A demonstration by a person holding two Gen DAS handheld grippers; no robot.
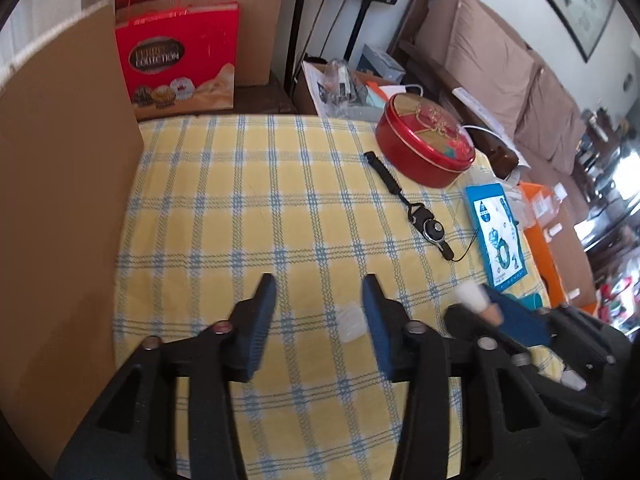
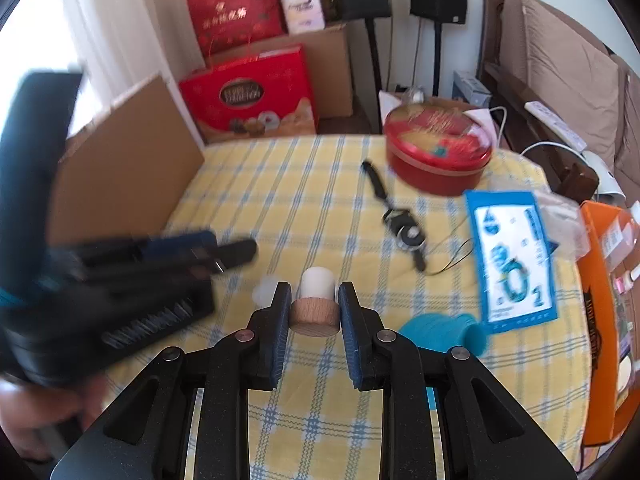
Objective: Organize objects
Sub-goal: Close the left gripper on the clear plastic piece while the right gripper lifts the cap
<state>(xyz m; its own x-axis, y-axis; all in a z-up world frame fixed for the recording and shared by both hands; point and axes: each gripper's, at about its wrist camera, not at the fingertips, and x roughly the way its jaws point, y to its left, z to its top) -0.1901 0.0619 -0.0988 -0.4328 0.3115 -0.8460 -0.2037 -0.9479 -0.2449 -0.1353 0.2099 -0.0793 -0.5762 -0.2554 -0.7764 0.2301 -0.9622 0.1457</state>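
Note:
My right gripper is shut on a small stopper with a wooden cap and white plug, held above the yellow checked cloth. The same stopper shows in the left wrist view at the right gripper's tip. My left gripper is open and empty over the cloth; it appears blurred at the left in the right wrist view. A small clear lid-like piece lies on the cloth between the left fingers.
A red round tin, a black lanyard strap and a blue packet lie at the far right of the cloth. A teal object lies near my right gripper. A cardboard panel stands on the left; an orange box on the right.

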